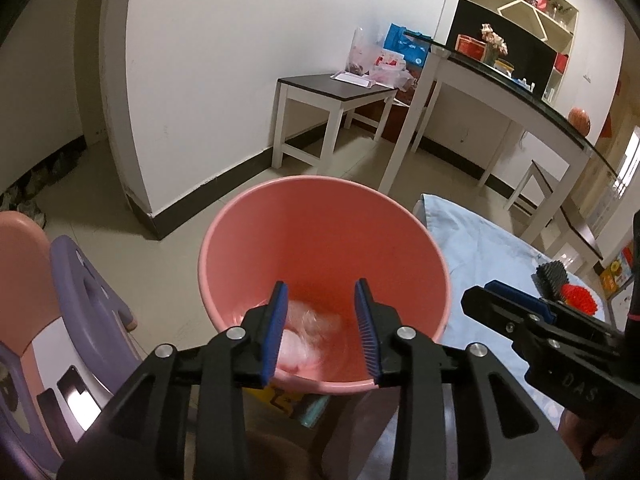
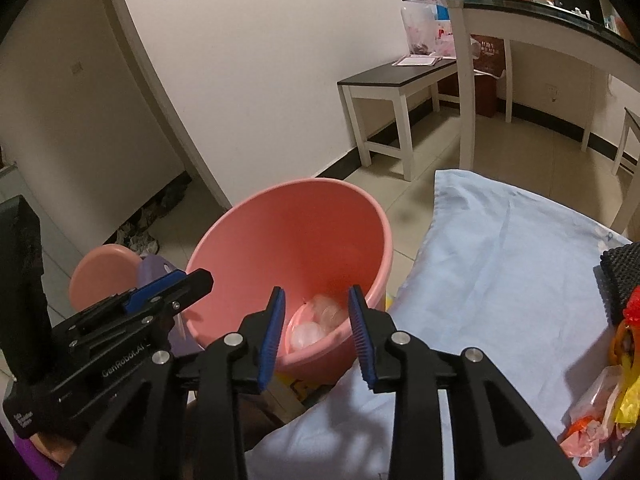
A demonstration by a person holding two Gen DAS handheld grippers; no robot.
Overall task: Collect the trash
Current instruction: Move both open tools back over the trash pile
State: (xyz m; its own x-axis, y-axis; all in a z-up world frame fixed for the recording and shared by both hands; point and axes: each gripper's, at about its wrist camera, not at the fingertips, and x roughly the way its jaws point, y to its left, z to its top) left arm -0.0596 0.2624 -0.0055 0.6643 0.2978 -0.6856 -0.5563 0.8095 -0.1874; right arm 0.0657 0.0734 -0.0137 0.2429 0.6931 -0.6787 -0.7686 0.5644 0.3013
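A pink bucket (image 1: 320, 240) (image 2: 296, 240) stands on the floor beside a table draped in light blue cloth (image 2: 500, 280). Crumpled clear plastic trash (image 1: 308, 332) (image 2: 320, 320) lies at its bottom. My left gripper (image 1: 322, 320) hangs over the bucket's near rim, open, with nothing between its blue pads. My right gripper (image 2: 316, 322) is open too, over the bucket's near right rim, empty. Each gripper shows in the other's view: the right one (image 1: 520, 308) at the right, the left one (image 2: 160, 292) at the left.
More wrappers and a yellow bag (image 2: 616, 392) lie on the cloth at the right, by a black brush (image 1: 552, 276) and a red spiky ball (image 1: 576, 300). Purple and pink plastic stools (image 1: 80, 300) stand left of the bucket. A white bench (image 1: 332, 92) and glass-topped table (image 1: 500, 88) stand behind.
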